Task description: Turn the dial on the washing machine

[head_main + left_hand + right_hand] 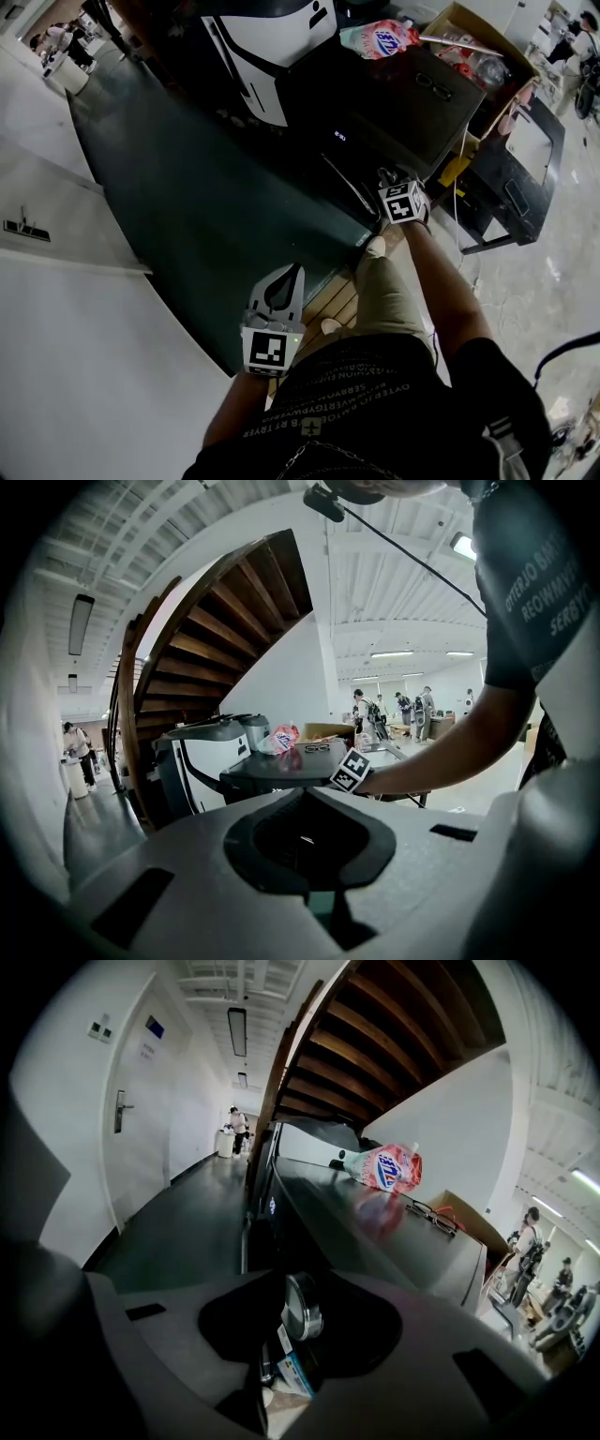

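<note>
The dark washing machine (394, 103) stands ahead of me, with a small lit display (339, 137) on its front. My right gripper (401, 202) is at the machine's front upper edge. In the right gripper view its jaws (300, 1283) stand open to either side of the silver dial (302, 1307), which shows edge-on in the gap; I see no pad pressing on it. My left gripper (272, 314) hangs low over the dark floor, away from the machine. Its jaws (305, 799) meet at the tip with nothing between them.
On the machine's top lie a pink detergent pouch (380, 39) and a pair of glasses (433, 86). A cardboard box (478, 47) stands behind it, and a white and black appliance (272, 37) to its left. A wooden staircase (216, 621) rises above. A white wall (75, 356) runs along the left.
</note>
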